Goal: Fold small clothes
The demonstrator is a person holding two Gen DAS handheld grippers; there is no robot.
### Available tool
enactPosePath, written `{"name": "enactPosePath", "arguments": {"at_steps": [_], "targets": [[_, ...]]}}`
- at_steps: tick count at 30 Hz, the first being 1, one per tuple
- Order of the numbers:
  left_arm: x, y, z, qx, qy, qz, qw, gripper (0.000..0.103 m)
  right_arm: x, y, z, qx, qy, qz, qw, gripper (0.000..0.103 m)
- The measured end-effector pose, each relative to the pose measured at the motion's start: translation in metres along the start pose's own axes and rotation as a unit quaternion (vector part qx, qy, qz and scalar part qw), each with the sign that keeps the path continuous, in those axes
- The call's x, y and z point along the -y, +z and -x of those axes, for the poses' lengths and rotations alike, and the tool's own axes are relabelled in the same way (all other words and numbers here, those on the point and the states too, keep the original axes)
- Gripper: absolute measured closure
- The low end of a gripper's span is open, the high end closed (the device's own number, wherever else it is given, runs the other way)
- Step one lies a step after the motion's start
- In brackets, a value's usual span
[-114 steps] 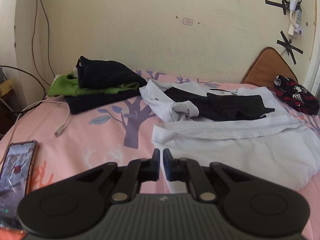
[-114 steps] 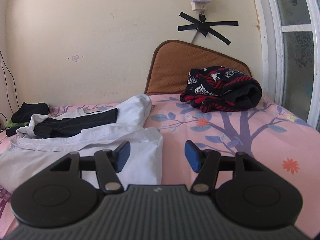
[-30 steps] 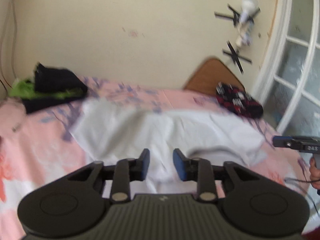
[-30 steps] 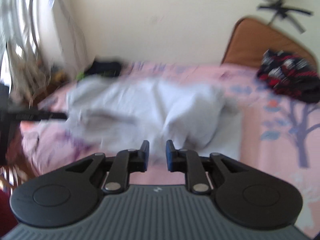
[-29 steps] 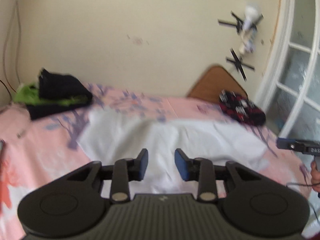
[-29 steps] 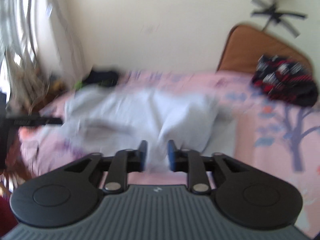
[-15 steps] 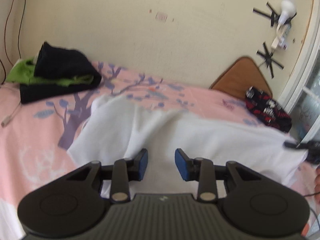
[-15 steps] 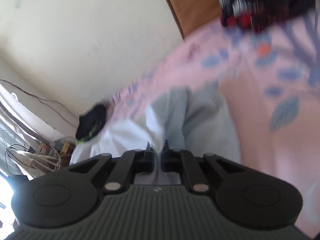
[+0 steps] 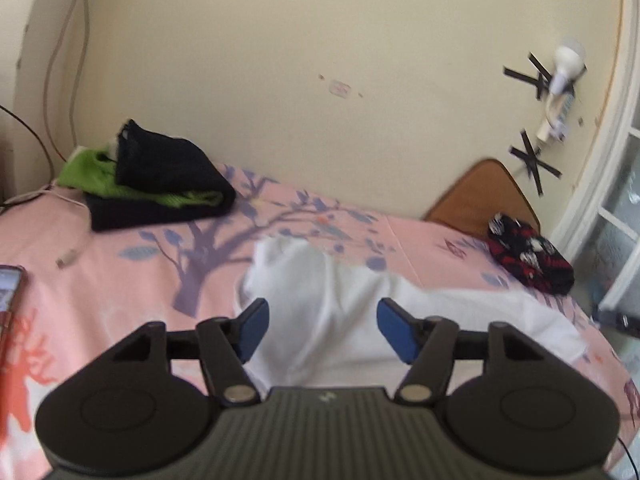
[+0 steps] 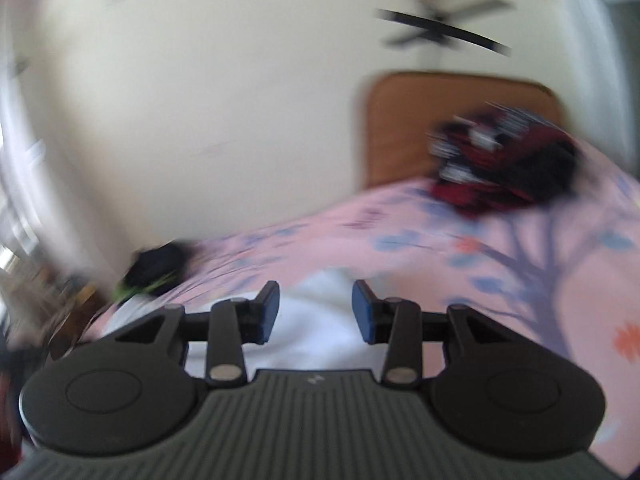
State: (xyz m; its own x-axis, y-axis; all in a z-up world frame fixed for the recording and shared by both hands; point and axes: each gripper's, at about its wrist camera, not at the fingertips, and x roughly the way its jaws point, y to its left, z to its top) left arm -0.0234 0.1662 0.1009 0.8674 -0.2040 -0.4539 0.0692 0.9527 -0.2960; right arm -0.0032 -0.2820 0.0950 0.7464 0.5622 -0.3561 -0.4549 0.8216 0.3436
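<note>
Both grippers opened over white garment on bed.

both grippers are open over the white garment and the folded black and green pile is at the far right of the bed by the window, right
Not quite. In the left wrist view the black and green pile sits at the far left; the red and black bundle is by the window. Left gripper and right gripper are open over the white garment.

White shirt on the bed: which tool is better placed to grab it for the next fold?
Probably left. The left tool is open with the white shirt sharply in view between its fingers. The right tool is open too, but its view is motion-blurred.
</note>
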Motion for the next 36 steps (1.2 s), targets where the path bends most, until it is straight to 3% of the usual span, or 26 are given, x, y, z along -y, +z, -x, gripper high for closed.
{"name": "enactPosePath", "arguments": {"at_steps": [3,5,6,8,9,10,14,16,19,20,21,22,24,26,28,30,33,36], "targets": [[-0.014,0.005,-0.015,-0.018,0.021,0.015,0.9995,0.029,-0.043,-0.018,-0.019,-0.046,0.02,0.093,0.994,0.054],[-0.023,0.003,-0.03,-0.04,0.02,0.029,0.9986,0.026,-0.065,-0.032,-0.04,-0.072,0.0,0.16,0.984,0.052],[-0.026,0.0,-0.039,-0.054,0.02,0.034,0.9978,0.03,-0.071,-0.036,-0.049,-0.081,-0.019,0.184,0.979,0.052],[-0.028,-0.003,-0.051,-0.076,0.002,0.037,0.9964,0.06,-0.069,-0.043,-0.071,-0.106,-0.033,0.209,0.971,0.055],[-0.029,-0.003,-0.053,-0.083,-0.013,0.044,0.9955,0.084,-0.067,-0.046,-0.078,-0.122,-0.04,0.218,0.967,0.078],[-0.03,-0.002,-0.052,-0.086,-0.029,0.055,0.9944,0.093,-0.065,-0.047,-0.083,-0.132,-0.051,0.229,0.963,0.095],[-0.027,0.01,-0.014,-0.052,-0.109,0.106,0.9871,0.094,-0.058,-0.027,-0.049,-0.104,-0.004,0.209,0.972,0.097],[-0.022,0.014,0.006,-0.036,-0.13,0.114,0.9843,0.094,-0.056,-0.018,-0.024,-0.077,0.008,0.219,0.973,0.097],[-0.02,0.012,0.018,-0.036,-0.098,0.102,0.9893,0.089,-0.05,-0.02,-0.008,-0.078,-0.001,0.227,0.971,0.095],[-0.02,0.008,0.015,-0.046,-0.069,0.088,0.9927,0.089,-0.048,-0.026,-0.01,-0.092,-0.003,0.221,0.971,0.09],[-0.021,0.001,0.01,-0.06,-0.04,0.077,0.9944,0.089,-0.044,-0.032,-0.016,-0.112,0.001,0.212,0.971,0.076],[-0.023,-0.006,0.005,-0.078,-0.02,0.072,0.9942,0.087,-0.041,-0.037,-0.021,-0.131,0.007,0.202,0.97,0.069],[-0.029,-0.02,0.001,-0.102,0.0,0.07,0.9924,0.085,-0.035,-0.041,-0.021,-0.14,0.02,0.184,0.973,0.065],[-0.035,-0.019,0.012,-0.087,0.0,0.077,0.9932,0.083,-0.03,-0.03,-0.012,-0.11,0.039,0.152,0.982,0.065],[-0.038,-0.007,0.028,-0.047,0.001,0.084,0.9954,0.082,-0.023,-0.01,-0.006,-0.064,0.054,0.111,0.99,0.064],[-0.031,0.009,0.033,-0.017,-0.016,0.078,0.9967,0.081,-0.019,0.008,-0.01,-0.029,0.046,0.078,0.995,0.064],[-0.001,0.023,0.012,-0.013,-0.056,0.045,0.9973,0.081,-0.028,0.021,-0.047,-0.034,0.008,0.067,0.997,0.063],[0.023,0.019,-0.03,-0.043,-0.092,0.023,0.9946,0.078,-0.03,0.021,-0.095,-0.078,0.026,0.058,0.995,0.065]]}}
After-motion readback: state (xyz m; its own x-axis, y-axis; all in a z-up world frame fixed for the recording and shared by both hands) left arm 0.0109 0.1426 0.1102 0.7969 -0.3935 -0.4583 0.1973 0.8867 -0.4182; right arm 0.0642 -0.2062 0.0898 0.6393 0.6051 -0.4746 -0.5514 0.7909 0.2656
